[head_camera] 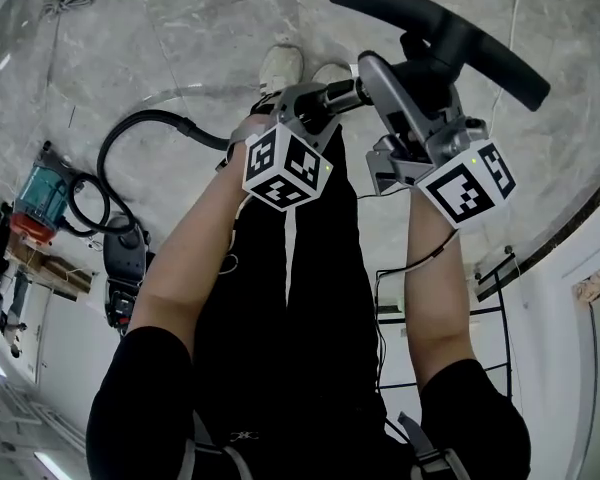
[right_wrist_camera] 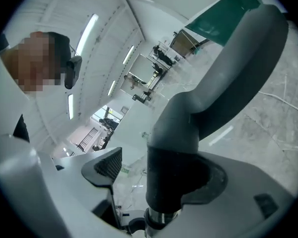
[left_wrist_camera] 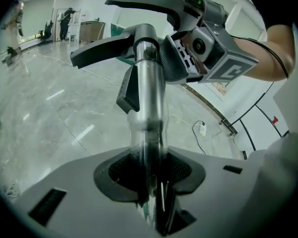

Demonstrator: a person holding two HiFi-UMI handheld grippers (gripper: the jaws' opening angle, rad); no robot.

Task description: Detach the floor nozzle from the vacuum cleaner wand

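Your left gripper [left_wrist_camera: 148, 176] clamps the metal wand [left_wrist_camera: 148, 114], whose long axis runs straight into the floor nozzle [head_camera: 442, 34]. Your right gripper [right_wrist_camera: 161, 176], the nearer one, stands wide around the nozzle's neck [right_wrist_camera: 175, 133], with one pad clear of it. The joint looks still connected.

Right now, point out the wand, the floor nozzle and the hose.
wand [left_wrist_camera: 149, 90], left gripper view, on its metal tube.
floor nozzle [head_camera: 450, 40], head view, on its black head.
hose [head_camera: 150, 115], head view, on its curved stretch.
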